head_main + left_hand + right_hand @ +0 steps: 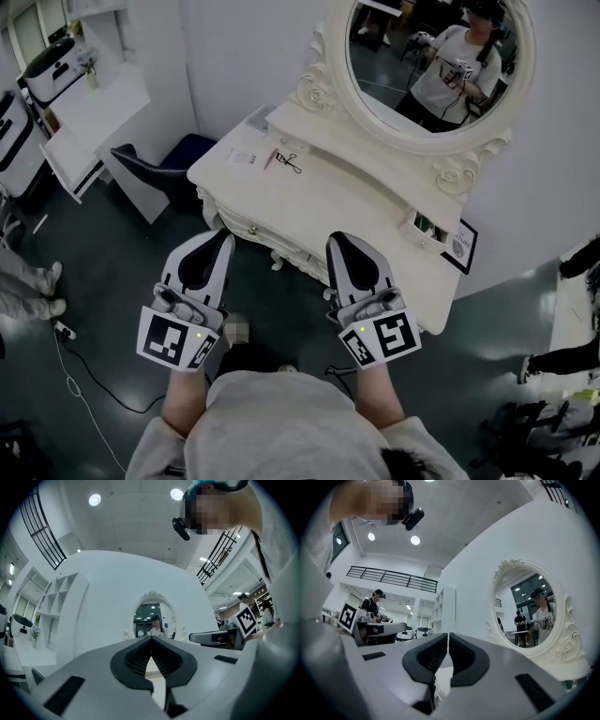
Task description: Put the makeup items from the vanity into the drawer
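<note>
The white vanity [356, 202] with an oval mirror [436, 56] stands just ahead of me. On its left end lie a small black eyelash-curler-like tool [288, 161] and a flat white packet [246, 157]. A few small items [427, 225] sit at the right rear. The drawer front [251, 228] below the top looks closed. My left gripper [228, 234] is shut and empty, its tip at the vanity's front edge. Beside it, my right gripper [336, 236] is likewise shut on nothing. The jaws meet in the left gripper view [151, 639] and in the right gripper view [448, 635].
A dark blue chair [164, 164] stands left of the vanity, with a white desk [94, 112] beyond it. A framed sign [461, 246] leans at the vanity's right end. A cable [75, 375] runs over the dark floor, near someone's shoes [37, 291].
</note>
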A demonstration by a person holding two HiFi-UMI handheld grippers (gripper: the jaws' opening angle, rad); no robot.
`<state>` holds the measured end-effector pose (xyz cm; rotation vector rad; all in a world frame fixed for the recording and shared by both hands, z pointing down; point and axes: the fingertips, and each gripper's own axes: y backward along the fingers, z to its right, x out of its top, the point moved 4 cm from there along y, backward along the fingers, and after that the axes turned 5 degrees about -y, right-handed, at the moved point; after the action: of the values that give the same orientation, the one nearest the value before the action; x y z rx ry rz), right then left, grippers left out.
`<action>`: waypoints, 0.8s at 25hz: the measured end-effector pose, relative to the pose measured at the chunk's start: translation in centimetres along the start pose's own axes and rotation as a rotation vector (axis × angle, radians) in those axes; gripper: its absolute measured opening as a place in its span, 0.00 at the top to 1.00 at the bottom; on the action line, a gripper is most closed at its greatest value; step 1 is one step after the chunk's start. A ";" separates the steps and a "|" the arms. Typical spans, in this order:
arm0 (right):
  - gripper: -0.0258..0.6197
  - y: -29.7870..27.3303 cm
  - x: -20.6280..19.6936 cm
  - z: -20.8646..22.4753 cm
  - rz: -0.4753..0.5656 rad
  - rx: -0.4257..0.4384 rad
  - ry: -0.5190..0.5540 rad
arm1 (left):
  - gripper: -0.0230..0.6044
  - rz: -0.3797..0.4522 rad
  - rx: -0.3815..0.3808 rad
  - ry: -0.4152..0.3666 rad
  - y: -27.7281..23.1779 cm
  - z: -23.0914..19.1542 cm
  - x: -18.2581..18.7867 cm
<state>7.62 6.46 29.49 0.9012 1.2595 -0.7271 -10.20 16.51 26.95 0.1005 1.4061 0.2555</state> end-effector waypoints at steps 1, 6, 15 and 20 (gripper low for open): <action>0.92 -0.9 -0.1 0.1 0.001 -0.007 -0.001 | 0.94 0.000 -0.009 0.002 -0.6 -0.8 -0.3; 0.92 -5.1 -0.9 0.8 0.001 -0.044 -0.007 | 0.94 -0.004 -0.067 -0.005 -3.5 -4.2 -1.4; 0.92 -11.0 -2.0 1.3 -0.006 -0.100 0.003 | 0.94 -0.031 -0.144 -0.003 -6.9 -9.6 -4.1; 0.92 -13.9 -2.4 1.2 -0.008 -0.133 0.011 | 0.94 -0.029 -0.183 0.005 -8.4 -12.4 -4.9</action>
<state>-4.19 -1.26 29.63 0.7933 1.3055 -0.6376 -22.08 6.24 27.81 -0.0712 1.3819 0.3593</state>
